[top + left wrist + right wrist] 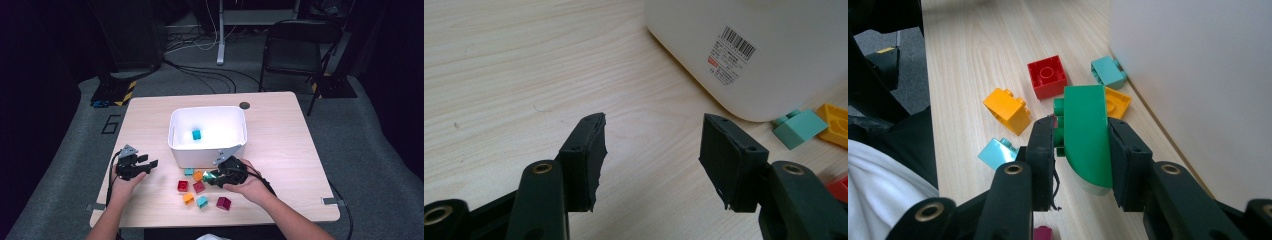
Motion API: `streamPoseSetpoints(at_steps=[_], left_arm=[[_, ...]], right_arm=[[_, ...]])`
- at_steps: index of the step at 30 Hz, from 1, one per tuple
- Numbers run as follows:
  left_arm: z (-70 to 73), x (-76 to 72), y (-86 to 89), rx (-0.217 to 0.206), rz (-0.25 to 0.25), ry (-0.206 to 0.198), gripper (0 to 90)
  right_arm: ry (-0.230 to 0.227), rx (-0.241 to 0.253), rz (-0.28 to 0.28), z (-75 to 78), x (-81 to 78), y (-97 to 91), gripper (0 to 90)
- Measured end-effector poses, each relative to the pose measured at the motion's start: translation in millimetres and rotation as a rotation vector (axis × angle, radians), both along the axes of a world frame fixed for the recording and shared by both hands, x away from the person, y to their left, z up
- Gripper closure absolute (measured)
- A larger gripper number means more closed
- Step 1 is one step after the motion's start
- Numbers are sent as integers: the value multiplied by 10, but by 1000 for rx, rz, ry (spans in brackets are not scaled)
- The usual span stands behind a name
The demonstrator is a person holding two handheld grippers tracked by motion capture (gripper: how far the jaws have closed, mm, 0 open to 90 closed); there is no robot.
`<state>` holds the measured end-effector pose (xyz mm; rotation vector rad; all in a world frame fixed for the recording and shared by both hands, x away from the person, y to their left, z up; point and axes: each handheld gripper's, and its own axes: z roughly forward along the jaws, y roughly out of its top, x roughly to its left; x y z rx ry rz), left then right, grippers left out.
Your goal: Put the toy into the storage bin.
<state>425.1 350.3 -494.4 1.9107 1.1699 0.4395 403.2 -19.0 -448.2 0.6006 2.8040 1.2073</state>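
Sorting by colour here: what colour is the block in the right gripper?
Green block, clearest in the right gripper view.

Lab: floor cables (200, 75), hazard-taped stand base (114, 92).

Magenta brick (1043, 233) cut off by bottom edge; red brick (837, 187) cut by right edge; green brick's (1087, 135) sides covered by pads.

A green brick (1087, 134) sits between black jaws. On the pale wood-grain table (280, 130) lie red (1047, 76), orange (1007, 110), teal (1108, 71) and maroon (223, 203) bricks. The tub (235, 131) is white, holding one teal brick (196, 134), with a barcode label (730, 54).
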Motion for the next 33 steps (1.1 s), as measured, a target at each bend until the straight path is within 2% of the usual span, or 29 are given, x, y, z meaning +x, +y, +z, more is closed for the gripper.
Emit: streamPoseSetpoints(at_steps=[12,15,16,23,33], left_arm=[[0,0,2,-1,1,1,433],[0,0,3,-1,1,1,434],[0,0,3,-2,2,0,433],[2,-2,5,-2,2,-1,433],[0,-2,-3,2,-2,-1,433]], right_arm=[[-6,26,0,356,13,-54,663],[-9,29,1,407,13,-59,663],[-9,37,0,474,15,-66,663],[-23,59,-3,680,54,-90,663],[-34,82,-11,868,132,-68,663]])
